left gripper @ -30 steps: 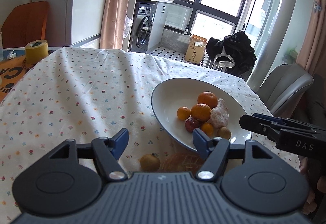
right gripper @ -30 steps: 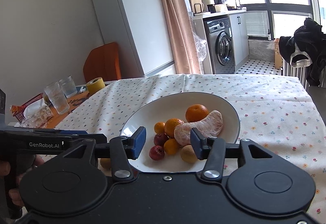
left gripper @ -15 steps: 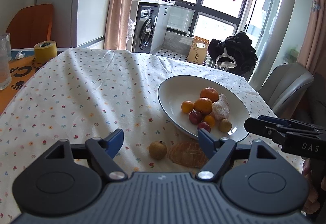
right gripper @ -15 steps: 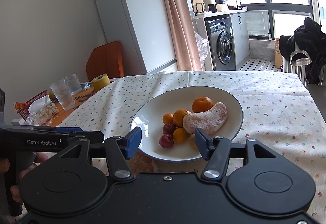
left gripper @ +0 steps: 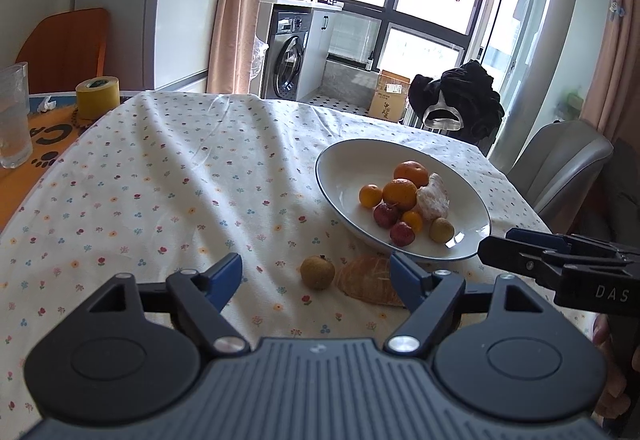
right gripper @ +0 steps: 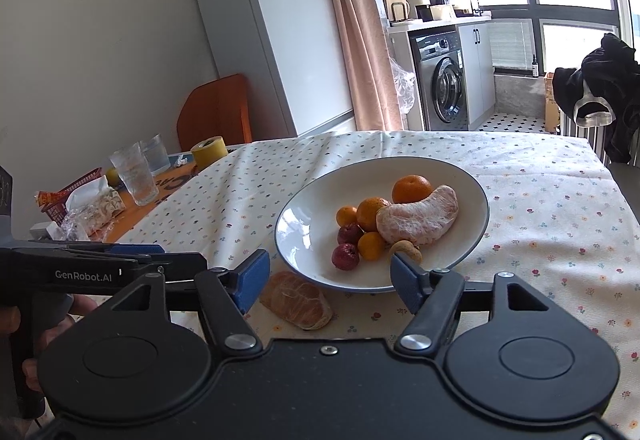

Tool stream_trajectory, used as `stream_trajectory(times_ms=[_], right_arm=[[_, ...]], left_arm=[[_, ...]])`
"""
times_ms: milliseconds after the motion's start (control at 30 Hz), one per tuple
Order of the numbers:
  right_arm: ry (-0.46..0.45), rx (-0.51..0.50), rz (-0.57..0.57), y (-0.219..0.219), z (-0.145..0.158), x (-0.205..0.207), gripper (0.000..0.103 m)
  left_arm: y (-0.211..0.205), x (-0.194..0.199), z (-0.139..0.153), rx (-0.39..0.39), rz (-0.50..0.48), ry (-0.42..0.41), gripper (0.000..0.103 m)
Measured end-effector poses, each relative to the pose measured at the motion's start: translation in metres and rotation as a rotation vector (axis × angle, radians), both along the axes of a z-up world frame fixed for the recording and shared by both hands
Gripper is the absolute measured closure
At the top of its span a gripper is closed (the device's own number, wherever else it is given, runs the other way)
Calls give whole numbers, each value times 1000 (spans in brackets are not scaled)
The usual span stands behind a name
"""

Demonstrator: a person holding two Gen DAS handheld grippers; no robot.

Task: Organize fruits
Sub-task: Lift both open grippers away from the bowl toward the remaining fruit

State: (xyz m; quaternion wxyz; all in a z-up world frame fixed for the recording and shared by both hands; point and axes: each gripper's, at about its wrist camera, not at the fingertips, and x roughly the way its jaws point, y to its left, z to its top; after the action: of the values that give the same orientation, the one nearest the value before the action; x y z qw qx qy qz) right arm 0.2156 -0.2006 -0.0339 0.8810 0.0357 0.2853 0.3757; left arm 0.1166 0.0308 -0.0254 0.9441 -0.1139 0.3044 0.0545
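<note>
Both claws are wide open and hold nothing. Left claw [left gripper: 316,278] hangs above the tabletop [left gripper: 160,180], which has a cloth with little flowers on it. Right claw [right gripper: 326,276] hangs near the front rim of the white bowl [right gripper: 304,224].

Inside the bowl are three oranges [right gripper: 412,189], two small red fruits [right gripper: 345,257], a big peeled pomelo piece [right gripper: 420,216] and a small brown fruit [right gripper: 405,250] by the pomelo.

Two fruits lie on the cloth outside the bowl. A small round brown fruit [left gripper: 317,272] sits just beside a second peeled piece [left gripper: 370,280], which may be pomelo too, but part of it is hidden. That piece lies close to the bowl's front rim.

Far off at the left edge stand a yellow tape roll [left gripper: 97,97] and drinking glasses [right gripper: 134,174].
</note>
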Motion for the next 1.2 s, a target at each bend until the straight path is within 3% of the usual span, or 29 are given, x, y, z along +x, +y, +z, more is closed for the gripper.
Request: stream_trajectory(times_ms=[567,1200], right_arm=[[41,-42,68,17,-17,-9,37],[108,-77,109,43,-48,14,38]], left_arm=[[8,-12,-11,2,-6,1,25],[24,-1,-32,-21,-3,37,44]])
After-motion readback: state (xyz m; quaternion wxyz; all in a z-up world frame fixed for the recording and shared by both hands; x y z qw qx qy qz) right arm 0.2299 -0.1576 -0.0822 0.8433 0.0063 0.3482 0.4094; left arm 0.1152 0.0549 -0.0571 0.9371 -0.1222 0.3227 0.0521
